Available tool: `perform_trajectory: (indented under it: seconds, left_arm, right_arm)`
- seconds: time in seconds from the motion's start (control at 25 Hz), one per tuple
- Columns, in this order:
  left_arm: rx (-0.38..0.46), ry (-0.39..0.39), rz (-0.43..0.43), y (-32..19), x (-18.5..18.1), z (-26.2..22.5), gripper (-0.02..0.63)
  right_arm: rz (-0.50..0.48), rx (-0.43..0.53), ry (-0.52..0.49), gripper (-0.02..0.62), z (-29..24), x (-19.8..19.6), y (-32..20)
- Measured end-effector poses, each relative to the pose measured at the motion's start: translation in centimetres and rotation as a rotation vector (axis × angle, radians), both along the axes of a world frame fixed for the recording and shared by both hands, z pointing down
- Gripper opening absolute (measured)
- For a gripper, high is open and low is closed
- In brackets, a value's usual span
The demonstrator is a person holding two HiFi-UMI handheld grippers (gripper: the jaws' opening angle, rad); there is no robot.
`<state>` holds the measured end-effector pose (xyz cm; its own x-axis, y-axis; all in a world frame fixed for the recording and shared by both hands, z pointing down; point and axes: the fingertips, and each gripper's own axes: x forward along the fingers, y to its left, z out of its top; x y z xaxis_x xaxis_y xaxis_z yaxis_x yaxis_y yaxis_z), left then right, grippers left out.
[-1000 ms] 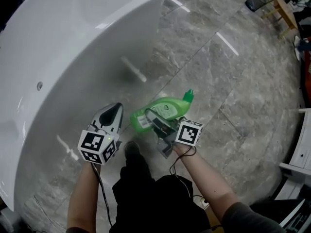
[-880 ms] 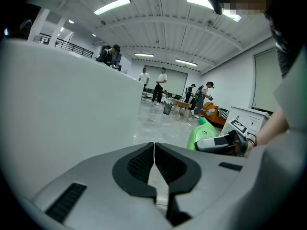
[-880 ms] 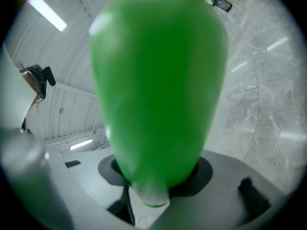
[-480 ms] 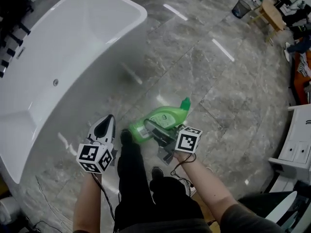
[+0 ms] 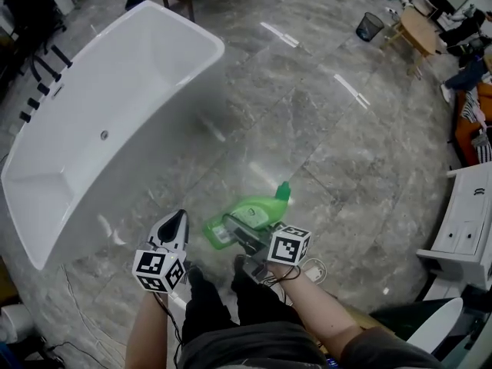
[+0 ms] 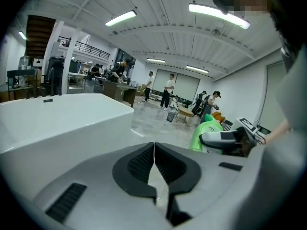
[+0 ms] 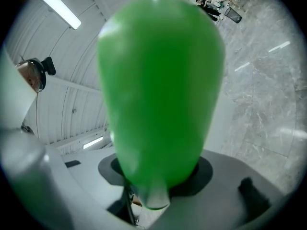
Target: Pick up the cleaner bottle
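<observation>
Bottle [image 5: 257,210] at lower centre of frame, clamped near its base in right gripper [image 5: 240,233] jaws. Long axis runs up-right, cap pointing away from jaws. Left gripper [image 5: 175,225] just left: jaws closed, empty.

Grey marble floor [image 5: 330,137], white bathtub [image 5: 100,121] standing on it, possibly a bin [image 5: 369,26] beyond
</observation>
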<state>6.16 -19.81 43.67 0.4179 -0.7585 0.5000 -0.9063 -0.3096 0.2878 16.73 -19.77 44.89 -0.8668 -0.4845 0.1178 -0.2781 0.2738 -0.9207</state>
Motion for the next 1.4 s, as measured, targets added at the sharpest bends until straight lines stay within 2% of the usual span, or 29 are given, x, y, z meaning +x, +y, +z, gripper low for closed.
perform_trajectory:
  seconds: [0.2, 0.4, 0.52, 0.72, 1.08, 1.2, 1.4]
  left_arm:
    - [-0.007, 0.017, -0.005, 2.0, 0.8, -3.1, 0.015]
    - [0.029, 0.032, 0.048, 2.7, 0.4, -5.1, 0.015]
    - [0.067, 0.050, 0.063, 3.9, -0.8, -7.3, 0.015]
    - [0.093, 0.078, 0.080, 9.4, -3.3, -10.1, 0.015]
    - [0.161, 0.093, 0.044, 18.5, -9.9, -12.7, 0.015]
    - [0.166, 0.095, 0.046, 20.6, -10.9, -13.3, 0.015]
    - [0.150, 0.099, 0.036, 23.4, -13.1, -13.1, 0.015]
  right_arm:
    - [-0.015, -0.010, 0.001, 0.198, -3.6, 0.3, 2.8]
    - [-0.009, 0.036, 0.037, 0.198, -5.8, -0.4, 4.8]
    - [0.012, 0.049, 0.027, 0.198, -7.7, -1.8, 6.1]
    - [0.056, 0.081, 0.044, 0.198, -10.6, -3.8, 10.2]
    - [0.089, 0.120, 0.041, 0.198, -13.6, -9.4, 18.3]
    - [0.088, 0.096, 0.018, 0.198, -14.2, -10.9, 20.2]
    - [0.102, 0.005, -0.032, 0.196, -12.8, -13.6, 23.2]
